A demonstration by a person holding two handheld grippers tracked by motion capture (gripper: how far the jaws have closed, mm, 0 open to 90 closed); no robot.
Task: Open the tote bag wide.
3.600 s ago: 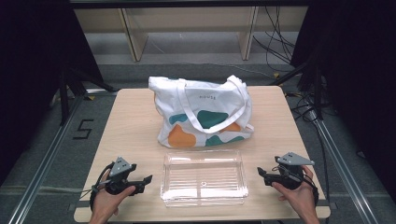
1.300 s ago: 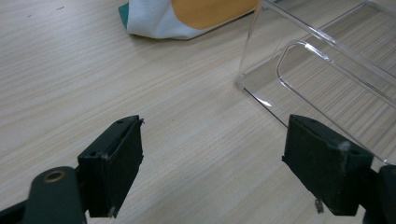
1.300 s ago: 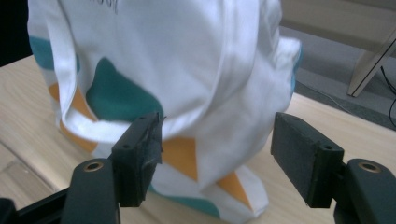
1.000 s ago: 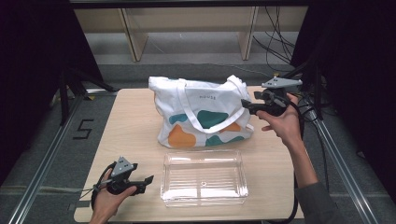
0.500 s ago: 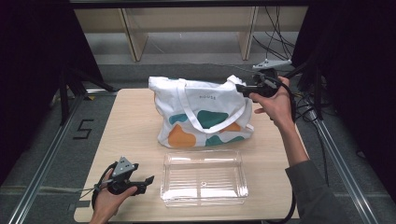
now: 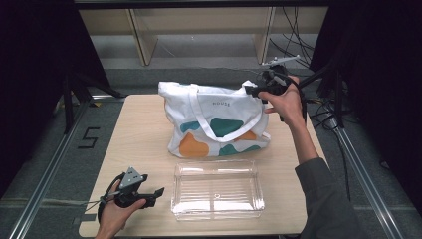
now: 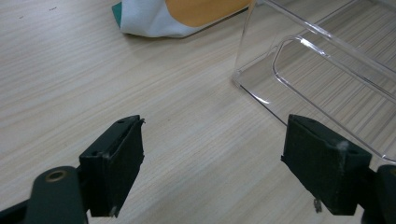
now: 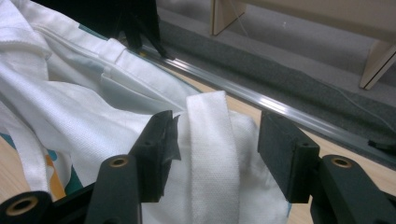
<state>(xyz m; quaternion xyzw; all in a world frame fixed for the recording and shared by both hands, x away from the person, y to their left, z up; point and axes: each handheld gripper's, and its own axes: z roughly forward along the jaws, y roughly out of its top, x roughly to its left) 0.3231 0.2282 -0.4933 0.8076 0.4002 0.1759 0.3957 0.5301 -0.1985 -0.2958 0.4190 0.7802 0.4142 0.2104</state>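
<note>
White tote bag (image 6: 214, 119) at the tabletop's (image 6: 139, 134) centre, right hand-held gripper (image 6: 255, 89) at its 1 o'clock corner.

The bag lies flat, white cloth printed with teal and orange blobs and small lettering near its top, its long strap (image 6: 199, 117) looped across the front. In the right gripper view a second white strap (image 8: 210, 154) runs between the spread jaws, which are not closed on it. A clear tray (image 6: 216, 189) sits at 6 o'clock from the bag, just beside its lower edge. The left hand-held gripper (image 6: 157, 191) rests at 9 o'clock from the tray, near the tabletop's front edge, jaws wide apart and holding nothing; its own view shows the tray's corner (image 7: 261, 84) and the bag's bottom corner (image 7: 177, 16).
</note>
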